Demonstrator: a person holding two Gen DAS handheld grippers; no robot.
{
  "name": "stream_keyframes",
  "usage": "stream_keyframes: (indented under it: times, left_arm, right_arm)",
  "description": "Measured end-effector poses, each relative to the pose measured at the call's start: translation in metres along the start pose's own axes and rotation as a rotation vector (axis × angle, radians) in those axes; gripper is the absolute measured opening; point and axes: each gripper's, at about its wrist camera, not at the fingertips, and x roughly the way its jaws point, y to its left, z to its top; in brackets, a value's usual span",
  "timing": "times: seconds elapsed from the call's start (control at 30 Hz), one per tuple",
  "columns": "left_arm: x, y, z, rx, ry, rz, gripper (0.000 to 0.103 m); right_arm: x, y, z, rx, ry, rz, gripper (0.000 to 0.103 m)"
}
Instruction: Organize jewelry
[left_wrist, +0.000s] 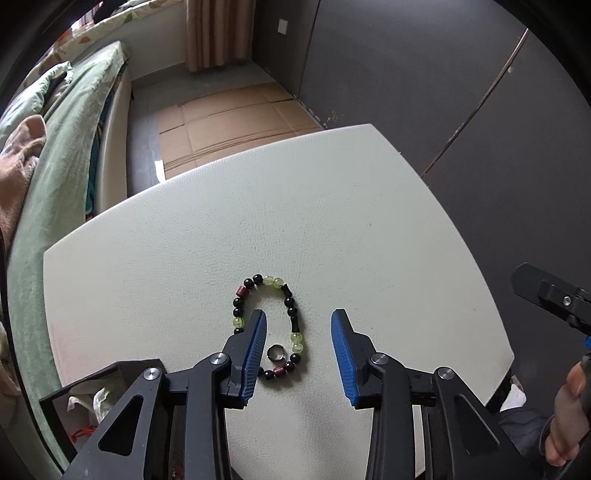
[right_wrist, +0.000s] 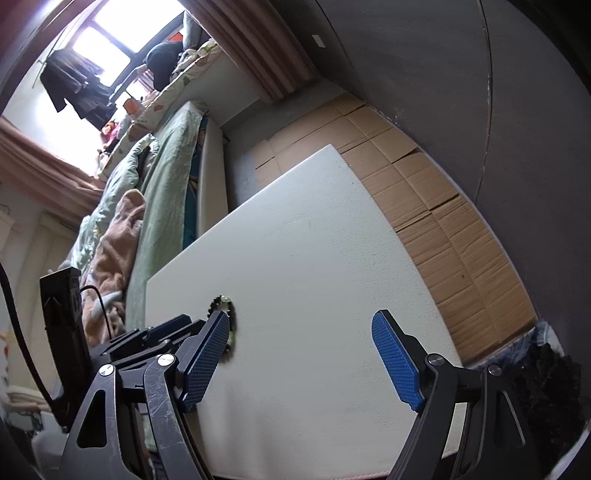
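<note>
White table (left_wrist: 369, 206), bracelet (left_wrist: 267, 325) mid-surface, both grippers' jaws spread, holding nothing.

You had a white table (left_wrist: 184, 240) with a pebbled surface in front of you, its far corner reaching toward a dark grey wall (left_wrist: 424, 74). Flattened cardboard (left_wrist: 236, 118) covered the floor beyond the table and ran along the foot of that wall. To your left stood a bed (right_wrist: 166, 177) under a pale green blanket (left_wrist: 66, 155), with a tan garment (right_wrist: 118, 240) crumpled on top. Brownish curtains (right_wrist: 258, 48) hung by a bright window (right_wrist: 110, 33), where dark clothes (right_wrist: 74, 85) dangled. A small white switch plate (left_wrist: 282, 26) sat on the far wall.
</note>
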Motion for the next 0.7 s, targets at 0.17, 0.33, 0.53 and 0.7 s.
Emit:
stream_keyframes:
  times: [0.17,0.33,0.53,0.7]
  left_arm:
    - [0.020,0.002,0.006,-0.024,0.043,0.025,0.029]
    - [0.029,0.004,0.007,-0.044,0.054,0.043,0.024]
    - [0.030,-0.003,0.007,-0.028,0.039,0.073,0.010]
    - [0.024,-0.002,0.006,-0.031,0.019,0.044,0.008]
  right_arm:
    - [-0.001,-0.009,0.002,0.015,-0.021,-0.051,0.080]
    - [-0.006,-0.014,0.002,0.014,-0.064,-0.101,0.080]
    - [-0.005,-0.013,0.002,-0.003,-0.047,-0.097,0.080]
    - [0.006,-0.002,0.001,-0.051,-0.004,-0.104,0.080]
